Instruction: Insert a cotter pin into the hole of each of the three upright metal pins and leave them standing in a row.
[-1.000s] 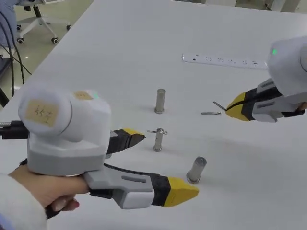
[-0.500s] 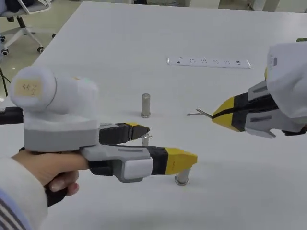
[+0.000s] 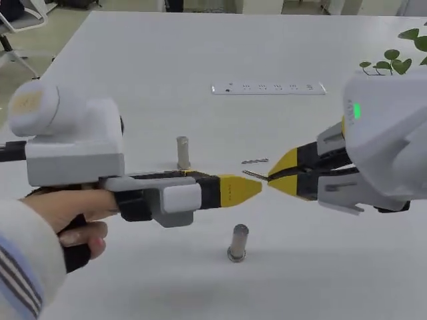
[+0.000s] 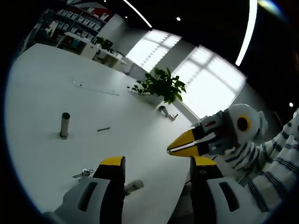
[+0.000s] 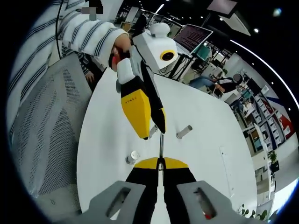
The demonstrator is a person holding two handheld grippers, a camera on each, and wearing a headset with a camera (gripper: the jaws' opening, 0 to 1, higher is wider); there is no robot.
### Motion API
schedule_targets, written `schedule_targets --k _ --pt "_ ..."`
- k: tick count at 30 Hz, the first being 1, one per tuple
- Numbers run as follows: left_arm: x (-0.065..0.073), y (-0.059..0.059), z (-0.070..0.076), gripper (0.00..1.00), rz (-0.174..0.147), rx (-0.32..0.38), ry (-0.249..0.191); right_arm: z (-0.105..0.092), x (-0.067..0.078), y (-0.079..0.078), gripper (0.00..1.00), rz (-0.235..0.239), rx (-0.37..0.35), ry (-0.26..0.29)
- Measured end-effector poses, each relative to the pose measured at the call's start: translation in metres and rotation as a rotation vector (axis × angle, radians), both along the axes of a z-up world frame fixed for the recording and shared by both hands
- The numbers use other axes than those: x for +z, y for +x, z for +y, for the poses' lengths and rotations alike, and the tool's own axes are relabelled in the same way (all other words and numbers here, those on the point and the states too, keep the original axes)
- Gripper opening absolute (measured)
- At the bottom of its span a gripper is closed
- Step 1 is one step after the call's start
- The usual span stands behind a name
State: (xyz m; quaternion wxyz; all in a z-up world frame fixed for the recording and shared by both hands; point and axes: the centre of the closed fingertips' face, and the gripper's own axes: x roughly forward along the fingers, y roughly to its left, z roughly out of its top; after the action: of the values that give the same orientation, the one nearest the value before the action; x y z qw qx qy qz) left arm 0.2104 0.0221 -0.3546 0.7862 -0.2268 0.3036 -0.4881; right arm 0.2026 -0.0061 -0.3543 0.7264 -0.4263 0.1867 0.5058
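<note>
Two bare metal pins stand upright on the white table, one farther away (image 3: pixel 182 152) and one nearer (image 3: pixel 237 242). My left gripper (image 3: pixel 243 187) is held level above the table between them, open and holding nothing. A third pin with a cotter pin through it (image 4: pixel 84 173) stands just below its left jaw. Facing it tip to tip, my right gripper (image 3: pixel 270 179) is shut on a cotter pin (image 3: pixel 254 175), which sticks out toward the left gripper's tip (image 5: pixel 140 107). A loose cotter pin (image 3: pixel 255 161) lies on the table behind the tips.
A white power strip (image 3: pixel 269 88) lies farther back on the table (image 3: pixel 133 80). A green plant (image 3: pixel 393 60) stands at the far right. An office chair (image 3: pixel 17 27) is on the floor past the table's left edge.
My right gripper has come left and up from the table with a cotter pin in its jaws. The left gripper has swung right to meet it. The head camera has shifted.
</note>
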Motion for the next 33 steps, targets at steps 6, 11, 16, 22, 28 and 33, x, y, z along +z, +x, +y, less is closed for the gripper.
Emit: schedule_targets --k 6,11,16,22,28,33 --pt "0.003 -0.004 -0.01 0.41 0.051 -0.037 -0.043 0.002 -0.003 -0.005 0.0 -0.019 0.012 -0.015" --pt "0.0 -0.007 -0.014 0.31 0.09 -0.058 -0.047 0.003 -0.002 -0.009 0.0 -0.024 0.018 -0.023" --pt "-0.001 -0.01 -0.015 0.19 0.105 -0.076 -0.051 0.005 -0.002 -0.014 0.0 -0.02 0.024 -0.021" --pt "0.0 -0.015 -0.018 0.12 0.125 -0.103 -0.063 0.005 -0.002 -0.015 0.0 -0.021 0.019 -0.018" --pt "0.001 -0.018 -0.021 0.02 0.14 -0.115 -0.074 0.005 -0.003 -0.016 0.0 -0.012 0.011 -0.007" --pt "0.001 -0.019 -0.024 0.0 0.14 -0.121 -0.077 0.005 -0.005 -0.016 0.0 0.001 0.008 0.007"
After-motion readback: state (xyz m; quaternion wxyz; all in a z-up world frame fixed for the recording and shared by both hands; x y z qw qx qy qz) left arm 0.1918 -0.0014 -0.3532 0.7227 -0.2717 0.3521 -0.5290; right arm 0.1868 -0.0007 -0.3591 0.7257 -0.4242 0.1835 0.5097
